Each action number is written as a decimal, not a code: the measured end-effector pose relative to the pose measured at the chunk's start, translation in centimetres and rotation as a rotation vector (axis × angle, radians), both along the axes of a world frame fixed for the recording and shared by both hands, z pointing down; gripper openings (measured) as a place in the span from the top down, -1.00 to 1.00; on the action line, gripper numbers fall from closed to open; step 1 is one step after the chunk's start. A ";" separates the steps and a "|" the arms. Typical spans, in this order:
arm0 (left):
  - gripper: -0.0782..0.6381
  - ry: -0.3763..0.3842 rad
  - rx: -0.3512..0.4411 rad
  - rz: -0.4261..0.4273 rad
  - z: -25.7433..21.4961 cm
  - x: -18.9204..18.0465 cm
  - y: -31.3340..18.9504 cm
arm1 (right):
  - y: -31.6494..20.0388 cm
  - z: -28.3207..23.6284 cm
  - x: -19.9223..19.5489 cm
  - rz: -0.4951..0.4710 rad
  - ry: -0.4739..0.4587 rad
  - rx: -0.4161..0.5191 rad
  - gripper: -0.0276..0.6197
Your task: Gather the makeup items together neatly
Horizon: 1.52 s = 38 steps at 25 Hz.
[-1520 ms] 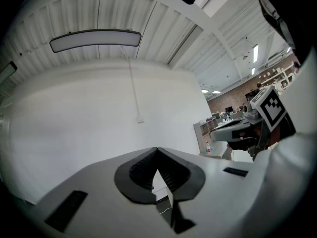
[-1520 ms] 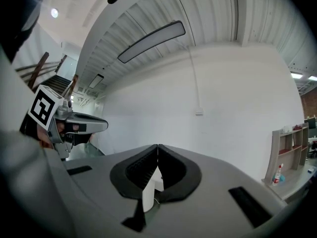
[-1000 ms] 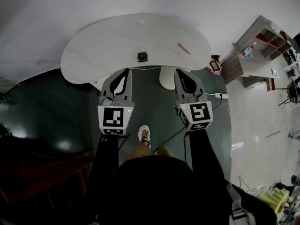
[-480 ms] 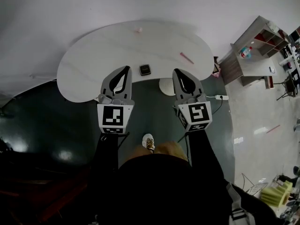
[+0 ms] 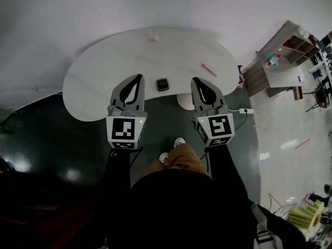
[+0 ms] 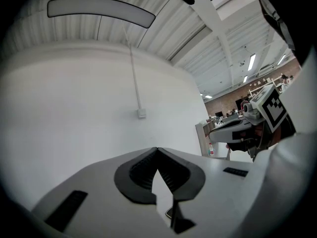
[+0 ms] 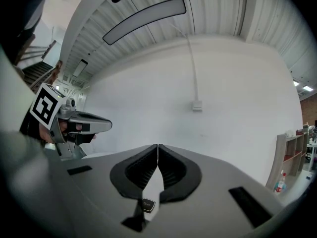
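**A:** Where are the makeup items?

**B:** They're spread over the white tabletop (image 5: 104, 71). The dark square compact (image 5: 163, 84) lies near the front edge, straight ahead of you and between your two tools. The pink stick (image 5: 209, 70) lies slantwise towards the right end, well apart from the compact. A small pale pink item (image 5: 153, 37) sits near the far edge. I cannot tell what it is.

**A:** And my tools?

**B:** Your left tool (image 5: 139, 77) and right tool (image 5: 195, 79) both point level towards the tabletop. In the head view their tips overlap its front edge, one on either side of the compact. Each has its jaws closed tip to tip and holds nothing.

**A:** What stands in the way?

**B:** Only bare tabletop separates the three items. Under it you see the white round foot (image 5: 184, 98), with a white power strip (image 5: 244, 109) on the floor just to its right.

**A:** And the room?

**B:** There is dark green floor (image 5: 62, 134) beneath you, turning pale to the right. An open shelf unit (image 5: 282, 56) stands by the tabletop's right end, and a plain white wall (image 7: 223, 83) rises behind the tabletop.
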State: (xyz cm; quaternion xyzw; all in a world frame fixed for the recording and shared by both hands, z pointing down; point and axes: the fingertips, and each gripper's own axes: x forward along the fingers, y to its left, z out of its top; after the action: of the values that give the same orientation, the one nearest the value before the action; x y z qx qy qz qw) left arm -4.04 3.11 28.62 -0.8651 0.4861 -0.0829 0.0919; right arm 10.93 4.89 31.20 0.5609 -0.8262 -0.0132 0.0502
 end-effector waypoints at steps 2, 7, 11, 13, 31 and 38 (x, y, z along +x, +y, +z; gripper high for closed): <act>0.74 0.002 -0.009 -0.006 0.3 0.0 -0.7 | -0.7 0.1 0.0 -0.008 0.002 -0.003 0.83; 0.74 -0.003 -0.013 -0.024 1.2 0.1 -3.9 | -4.1 -0.2 -0.3 -0.035 -0.006 0.007 0.83; 0.74 -0.006 -0.011 -0.054 1.4 -0.2 -7.4 | -8.2 0.1 -0.3 -0.062 -0.008 0.023 0.83; 0.74 -0.008 -0.008 -0.070 1.3 -0.4 -9.6 | -10.7 0.1 -0.3 -0.074 -0.009 0.039 0.83; 0.74 -0.015 -0.029 -0.229 2.0 -0.5 -25.4 | -29.9 0.7 -1.8 -0.253 -0.039 0.020 0.83; 0.74 -0.027 -0.040 -0.275 2.9 -1.1 -27.5 | -33.0 1.4 -2.4 -0.289 -0.076 0.005 0.83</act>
State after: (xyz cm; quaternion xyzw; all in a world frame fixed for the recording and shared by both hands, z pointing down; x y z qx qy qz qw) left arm -5.17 -24.38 31.55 -0.7907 0.5972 -0.1161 0.0689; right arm 8.52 -28.11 32.59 0.4362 -0.8997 -0.0011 0.0153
